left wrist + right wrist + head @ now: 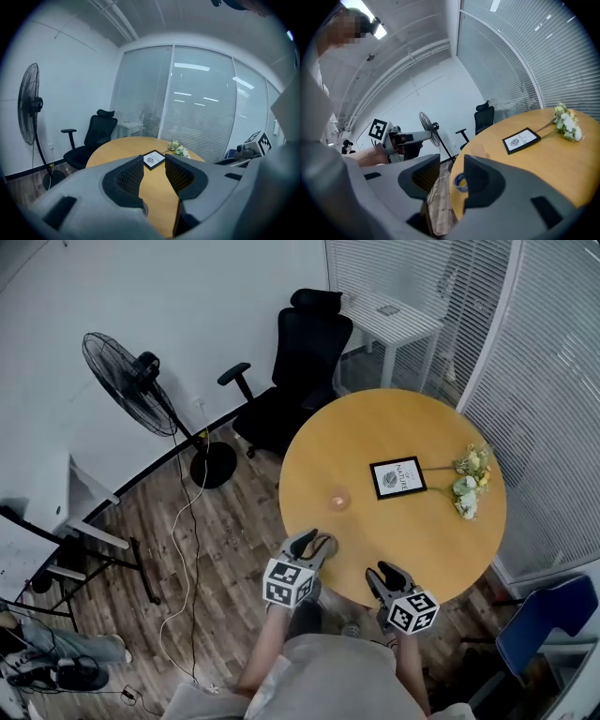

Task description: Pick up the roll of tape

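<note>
Round tabletop [412, 540]: both grippers sit at its near rim, neither touching anything. Left gripper [314, 541] points in towards the table centre, fingers moderately apart and empty. Right gripper [384, 572] is angled forward-left, fingers likewise apart and empty. Framed card [397, 477] is mid-table, out of the way. Roll of tape [339, 498] lies flat ahead of the left gripper, well short of the card. The right gripper view frames it between that gripper's fingers. Suggest: drop one finger into the core, the other outside the wall, close, lift straight up.
</note>
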Motion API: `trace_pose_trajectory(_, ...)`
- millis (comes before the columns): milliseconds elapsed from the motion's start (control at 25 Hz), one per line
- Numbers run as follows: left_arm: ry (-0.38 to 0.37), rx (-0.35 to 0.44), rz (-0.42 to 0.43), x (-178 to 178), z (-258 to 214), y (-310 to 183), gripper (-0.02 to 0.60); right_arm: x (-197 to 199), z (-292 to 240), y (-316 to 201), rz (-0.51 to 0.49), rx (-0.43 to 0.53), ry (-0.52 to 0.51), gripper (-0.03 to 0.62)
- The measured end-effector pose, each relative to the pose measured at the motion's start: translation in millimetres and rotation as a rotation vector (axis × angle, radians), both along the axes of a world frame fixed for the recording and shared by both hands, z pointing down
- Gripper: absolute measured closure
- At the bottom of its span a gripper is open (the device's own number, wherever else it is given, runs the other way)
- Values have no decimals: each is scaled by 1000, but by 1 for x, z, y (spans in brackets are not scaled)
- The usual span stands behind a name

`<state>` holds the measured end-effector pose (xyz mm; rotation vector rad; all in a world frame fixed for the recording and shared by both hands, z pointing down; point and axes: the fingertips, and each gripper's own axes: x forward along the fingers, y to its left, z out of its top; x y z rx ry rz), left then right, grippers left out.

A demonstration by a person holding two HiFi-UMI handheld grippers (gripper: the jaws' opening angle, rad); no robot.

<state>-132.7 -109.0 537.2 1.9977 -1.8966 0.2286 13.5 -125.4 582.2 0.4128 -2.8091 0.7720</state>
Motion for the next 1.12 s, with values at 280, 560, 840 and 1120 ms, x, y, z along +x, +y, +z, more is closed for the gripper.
trace_pose_trajectory(280,12,-19,51,-48,17,-22,449,-46,-10,-19,42,32,24,458)
trace_pose_trajectory(560,60,-46,143,-51,46,-45,449,-41,3,-30,126,11,96,462)
trace_pose_trajectory(840,70,-77,236,-63,67,-58,449,-51,12,-37,239,-15,62,470)
trace_pose_trajectory(1120,51,-115,294,-92,87,-57,449,-82,29,-37,303,-39,30,482)
